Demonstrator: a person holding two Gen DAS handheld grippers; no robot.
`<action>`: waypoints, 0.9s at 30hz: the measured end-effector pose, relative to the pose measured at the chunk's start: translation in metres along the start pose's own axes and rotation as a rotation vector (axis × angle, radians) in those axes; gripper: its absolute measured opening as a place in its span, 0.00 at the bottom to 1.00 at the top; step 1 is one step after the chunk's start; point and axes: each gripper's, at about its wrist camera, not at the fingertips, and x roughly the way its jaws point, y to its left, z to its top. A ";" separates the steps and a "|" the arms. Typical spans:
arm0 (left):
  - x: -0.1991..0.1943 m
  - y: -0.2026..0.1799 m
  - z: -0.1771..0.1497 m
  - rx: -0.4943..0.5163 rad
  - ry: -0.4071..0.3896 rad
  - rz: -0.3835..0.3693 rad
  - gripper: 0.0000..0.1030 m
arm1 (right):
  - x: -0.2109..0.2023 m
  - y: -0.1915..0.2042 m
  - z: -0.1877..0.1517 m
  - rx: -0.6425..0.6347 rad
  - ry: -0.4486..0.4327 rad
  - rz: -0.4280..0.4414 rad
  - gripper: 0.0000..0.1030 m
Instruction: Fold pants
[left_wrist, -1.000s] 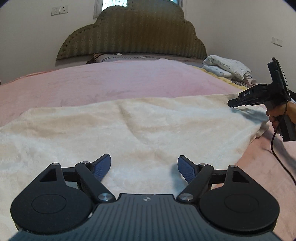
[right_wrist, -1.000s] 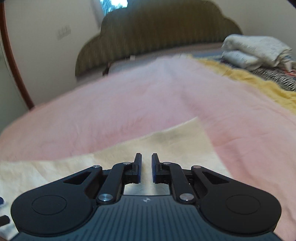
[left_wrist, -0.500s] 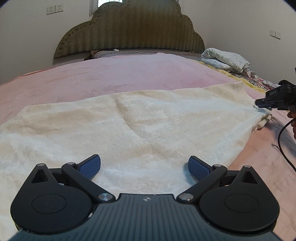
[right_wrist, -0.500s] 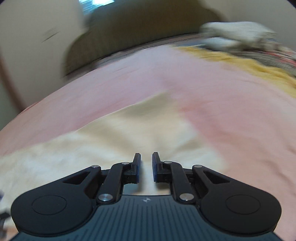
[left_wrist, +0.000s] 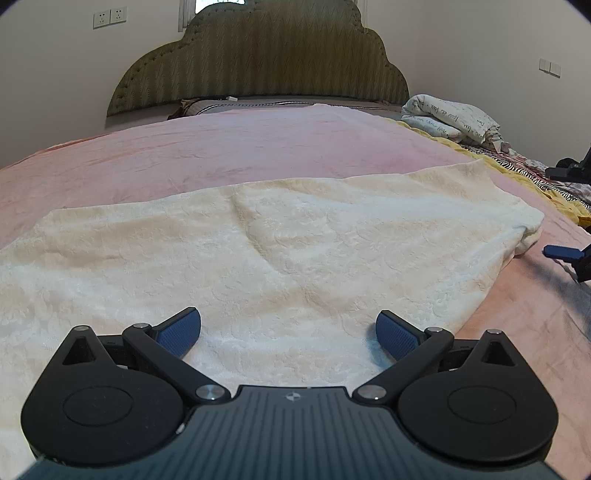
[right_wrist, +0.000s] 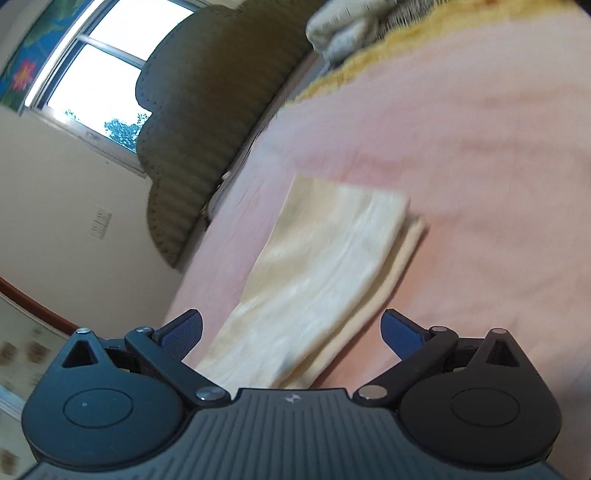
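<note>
Cream fleece pants (left_wrist: 288, 236) lie spread flat across the pink blanket (left_wrist: 236, 155), their folded right end near the bed's right side. My left gripper (left_wrist: 288, 325) hovers low over the near edge of the pants, open, with its blue pads wide apart and not pressing the cloth. My right gripper (left_wrist: 546, 211) shows at the far right, just clear of the pants' right end. In the tilted, blurred right wrist view its jaws (right_wrist: 291, 325) are opening, and the pants (right_wrist: 325, 280) lie on the bed below them, untouched by the pads.
An olive padded headboard (left_wrist: 258, 62) stands at the far end. A folded white quilt (left_wrist: 450, 118), a yellow blanket (left_wrist: 517, 173) and zebra-print cloth lie along the right side. A window (right_wrist: 96, 66) is on the far wall.
The right gripper has let go of the pants' right end, rolled over and drawn back to the right, with its jaws now wide. The left jaws have spread wider. The pants' end lies flat.
</note>
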 end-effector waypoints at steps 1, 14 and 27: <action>0.000 0.000 0.000 0.000 0.000 0.000 1.00 | 0.005 -0.001 -0.004 0.014 0.018 0.004 1.00; 0.000 0.000 0.000 0.001 0.001 0.001 1.00 | 0.061 0.006 0.012 -0.093 -0.139 -0.018 1.00; -0.001 0.008 0.028 -0.155 -0.025 -0.163 0.97 | 0.074 0.006 0.027 -0.248 -0.110 -0.062 0.11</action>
